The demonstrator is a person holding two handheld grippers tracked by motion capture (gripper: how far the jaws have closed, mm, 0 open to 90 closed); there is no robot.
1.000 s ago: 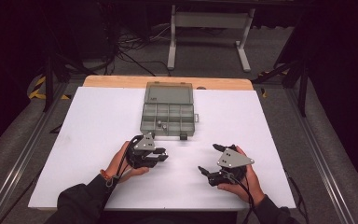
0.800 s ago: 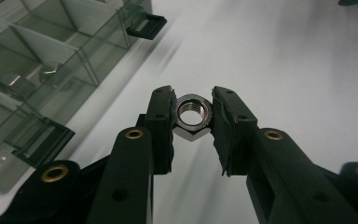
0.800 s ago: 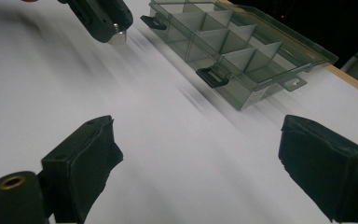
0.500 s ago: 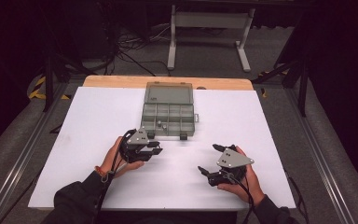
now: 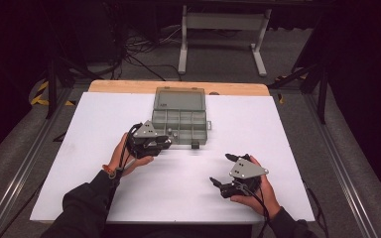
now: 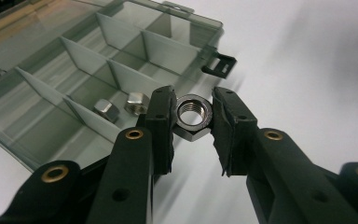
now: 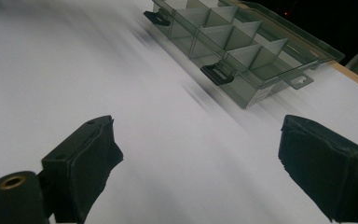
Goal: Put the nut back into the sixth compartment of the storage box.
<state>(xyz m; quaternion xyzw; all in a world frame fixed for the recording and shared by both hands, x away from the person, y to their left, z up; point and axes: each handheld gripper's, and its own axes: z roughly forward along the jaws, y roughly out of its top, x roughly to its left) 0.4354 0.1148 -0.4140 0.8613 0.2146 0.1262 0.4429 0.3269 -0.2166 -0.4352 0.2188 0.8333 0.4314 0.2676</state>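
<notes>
My left gripper is shut on a steel hex nut, held up between its black pads just in front of the clear compartment box. Two more nuts lie in one near compartment of that box. In the high view the left gripper hovers at the front left corner of the box, whose lid stands open to the far side. My right gripper rests low on the white table at the front right, jaws spread wide with nothing between them.
The box has two black latches on its front wall. A wooden strip edges the table's far side. Beyond it stand a metal frame's legs and cables on the dark floor.
My left hand has carried the nut away from me and upward, from the front of the table to the box's front left corner. The right hand has stayed where it was.
</notes>
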